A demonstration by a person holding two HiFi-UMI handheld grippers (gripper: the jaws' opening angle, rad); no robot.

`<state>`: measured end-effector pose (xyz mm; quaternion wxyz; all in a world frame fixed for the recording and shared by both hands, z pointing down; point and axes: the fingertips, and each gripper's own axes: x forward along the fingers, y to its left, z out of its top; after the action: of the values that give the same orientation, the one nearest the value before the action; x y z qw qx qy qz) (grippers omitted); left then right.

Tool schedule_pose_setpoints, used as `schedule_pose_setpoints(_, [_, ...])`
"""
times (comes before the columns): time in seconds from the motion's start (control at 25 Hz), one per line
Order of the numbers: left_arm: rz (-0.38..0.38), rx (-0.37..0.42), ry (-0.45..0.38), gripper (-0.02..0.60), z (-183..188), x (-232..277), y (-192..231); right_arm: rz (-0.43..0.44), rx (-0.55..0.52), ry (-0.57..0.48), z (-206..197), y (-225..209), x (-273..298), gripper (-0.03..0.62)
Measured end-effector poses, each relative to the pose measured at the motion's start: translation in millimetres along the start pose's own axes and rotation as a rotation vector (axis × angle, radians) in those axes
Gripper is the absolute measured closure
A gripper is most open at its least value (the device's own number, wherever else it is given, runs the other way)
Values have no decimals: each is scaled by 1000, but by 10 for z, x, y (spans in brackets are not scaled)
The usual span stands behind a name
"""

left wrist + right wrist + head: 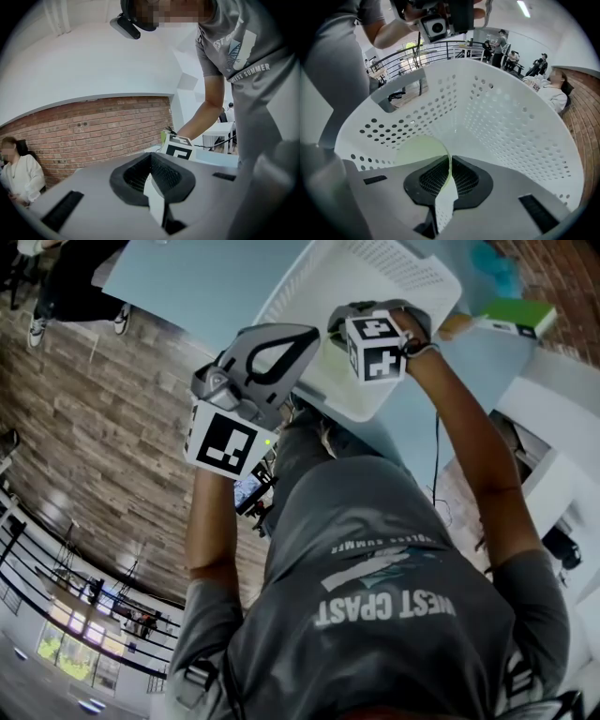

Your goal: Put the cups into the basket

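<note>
Right gripper (449,176): jaws closed on the rim of a pale green cup (419,152), pinching its thin wall. The cup's body lies at 10 o'clock from the jaws, inside the mouth of the white perforated basket (511,122), whose walls fill the right gripper view. Left gripper (152,180): jaws pressed together with nothing between them, facing a brick wall (93,126), with the right gripper's marker cube (178,147) at 1 o'clock. Head view: the basket sits at 12 o'clock over a light blue table (206,287). The left gripper is at 8 o'clock from the right gripper, clear of the basket.
</note>
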<state>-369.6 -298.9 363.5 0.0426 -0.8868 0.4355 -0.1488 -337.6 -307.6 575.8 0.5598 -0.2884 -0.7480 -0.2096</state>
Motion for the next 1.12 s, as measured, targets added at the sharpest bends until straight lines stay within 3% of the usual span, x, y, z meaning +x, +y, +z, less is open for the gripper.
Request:
schedule_pose_setpoints(0.32, [13,-26,12,583,-95,-88,-51,93,-113,35,-89,133,386,563])
schedule_pose_setpoints(0.76, [31,-47,35,583,-175,-129,-95,163,-164,30,-206,224,633,562])
schedule_pose_setpoints(1.12, [44,-52,41,582,-164,-169,-125,167,-194,68,-185,269,550,548])
